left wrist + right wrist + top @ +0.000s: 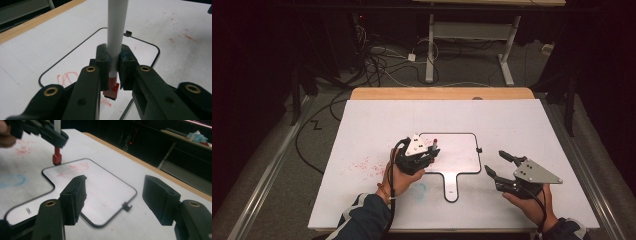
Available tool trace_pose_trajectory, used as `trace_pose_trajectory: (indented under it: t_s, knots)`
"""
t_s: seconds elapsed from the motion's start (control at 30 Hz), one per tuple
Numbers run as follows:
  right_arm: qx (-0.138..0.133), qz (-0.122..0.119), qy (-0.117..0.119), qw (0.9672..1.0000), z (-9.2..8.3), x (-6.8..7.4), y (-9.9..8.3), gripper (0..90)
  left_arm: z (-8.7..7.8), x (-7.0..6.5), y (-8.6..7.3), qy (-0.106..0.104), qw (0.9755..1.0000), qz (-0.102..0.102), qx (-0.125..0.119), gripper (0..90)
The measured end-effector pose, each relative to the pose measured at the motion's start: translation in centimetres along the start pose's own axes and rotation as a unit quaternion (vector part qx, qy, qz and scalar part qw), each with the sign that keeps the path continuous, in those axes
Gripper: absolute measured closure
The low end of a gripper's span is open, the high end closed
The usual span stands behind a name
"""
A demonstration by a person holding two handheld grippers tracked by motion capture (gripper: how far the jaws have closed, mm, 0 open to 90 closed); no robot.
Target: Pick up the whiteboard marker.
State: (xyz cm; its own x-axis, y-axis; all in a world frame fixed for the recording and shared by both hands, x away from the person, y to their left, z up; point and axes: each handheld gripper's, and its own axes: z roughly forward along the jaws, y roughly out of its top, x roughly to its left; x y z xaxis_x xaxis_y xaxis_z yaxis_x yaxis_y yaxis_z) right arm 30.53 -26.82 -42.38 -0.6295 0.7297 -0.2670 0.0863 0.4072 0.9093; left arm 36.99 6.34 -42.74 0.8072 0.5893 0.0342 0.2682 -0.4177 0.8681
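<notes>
Your way across the whiteboard paddle [457, 155] is open on its right half; the upright marker [116, 37] and left gripper [414, 155] block its left corner.
</notes>
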Motion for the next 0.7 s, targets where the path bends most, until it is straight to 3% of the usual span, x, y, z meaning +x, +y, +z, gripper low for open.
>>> trace_pose_trajectory:
  t_s: [0.2,0.37,0.53,0.7]
  knots:
    - [0.032,0.010,-0.016,0.9993,-1.1,-0.7,-1.7,27.3,-0.3,0.6,0.0,0.003,1.0000,-0.003,-0.005,78.6]
    - [0.042,0.019,-0.027,0.9985,-1.8,-1.0,-2.7,24.0,-0.4,1.3,0.1,0.000,1.0000,-0.005,-0.008,78.6]
    - [0.048,0.017,-0.026,0.9983,-2.2,-0.9,-3.1,24.3,-0.5,1.9,0.3,-0.009,0.9998,-0.015,-0.014,78.6]
    - [0.062,0.016,-0.021,0.9977,-2.3,-0.6,-3.6,24.4,-0.2,2.3,0.6,-0.011,0.9998,-0.012,-0.011,78.6]
